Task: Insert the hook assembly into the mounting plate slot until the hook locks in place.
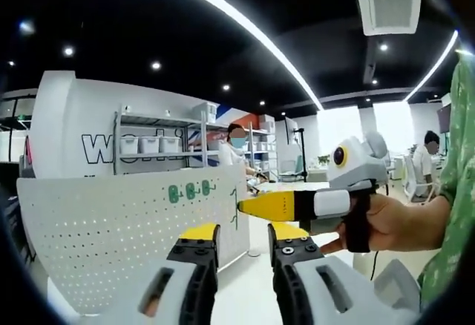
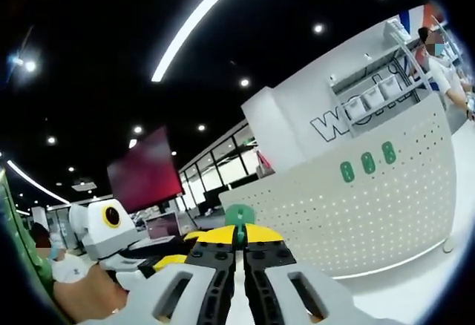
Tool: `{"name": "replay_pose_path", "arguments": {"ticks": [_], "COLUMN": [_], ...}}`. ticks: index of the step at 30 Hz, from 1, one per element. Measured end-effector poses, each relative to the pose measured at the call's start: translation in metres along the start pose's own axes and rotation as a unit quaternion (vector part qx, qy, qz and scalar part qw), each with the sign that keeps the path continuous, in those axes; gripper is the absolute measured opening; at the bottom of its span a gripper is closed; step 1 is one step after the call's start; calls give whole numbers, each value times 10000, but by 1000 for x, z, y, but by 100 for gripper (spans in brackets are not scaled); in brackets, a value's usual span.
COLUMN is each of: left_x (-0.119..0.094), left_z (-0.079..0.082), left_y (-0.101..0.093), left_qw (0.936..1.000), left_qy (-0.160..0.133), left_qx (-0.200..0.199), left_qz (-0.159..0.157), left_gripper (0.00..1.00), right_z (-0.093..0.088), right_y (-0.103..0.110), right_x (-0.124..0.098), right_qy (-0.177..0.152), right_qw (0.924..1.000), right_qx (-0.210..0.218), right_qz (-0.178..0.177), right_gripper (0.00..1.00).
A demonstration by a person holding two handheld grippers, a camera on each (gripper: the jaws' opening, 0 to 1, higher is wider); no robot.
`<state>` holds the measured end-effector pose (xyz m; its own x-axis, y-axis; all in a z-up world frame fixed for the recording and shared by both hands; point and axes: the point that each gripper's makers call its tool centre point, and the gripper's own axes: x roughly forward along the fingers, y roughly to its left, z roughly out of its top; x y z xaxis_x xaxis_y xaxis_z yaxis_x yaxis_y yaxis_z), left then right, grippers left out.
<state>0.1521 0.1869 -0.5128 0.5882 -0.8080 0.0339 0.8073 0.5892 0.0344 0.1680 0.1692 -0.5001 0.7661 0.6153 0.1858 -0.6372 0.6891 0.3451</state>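
Note:
A white perforated mounting plate [image 1: 111, 221] stands upright ahead and to the left, with three green hooks [image 1: 189, 190] on its upper part. My left gripper [image 1: 243, 232] is open with nothing between its yellow-tipped jaws. From the right, a hand holds my right gripper [image 1: 252, 206], whose tip points at the plate's edge with a thin green hook [image 1: 233, 210] at its end. In the right gripper view, my right gripper [image 2: 239, 237] is shut on the green hook assembly [image 2: 239, 216]. The plate [image 2: 356, 214] and its three green hooks [image 2: 367, 163] lie to the right. The left gripper [image 2: 174, 260] shows at lower left.
A metal shelf with white bins [image 1: 148, 145] stands behind the plate, with a person [image 1: 237, 141] beside it. Another person [image 1: 429, 154] sits far right. The holder's hand [image 1: 390, 221] and green sleeve [image 1: 454, 206] are at the right. A red screen [image 2: 145, 180] hangs behind.

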Motion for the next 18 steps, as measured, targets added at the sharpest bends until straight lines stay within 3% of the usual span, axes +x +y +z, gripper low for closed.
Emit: {"name": "replay_pose_path", "arguments": {"ticks": [18], "left_x": [-5], "left_z": [8], "left_y": [-9], "left_qw": [9995], "left_qy": [71], "left_qx": [-63], "left_qz": [-293], "left_gripper": [54], "right_z": [-5], "right_y": [-3], "right_x": [3], "right_qy": [119], "right_qw": [9995], "right_qx": [-288], "right_qz": [-98], "right_gripper": [1]}}
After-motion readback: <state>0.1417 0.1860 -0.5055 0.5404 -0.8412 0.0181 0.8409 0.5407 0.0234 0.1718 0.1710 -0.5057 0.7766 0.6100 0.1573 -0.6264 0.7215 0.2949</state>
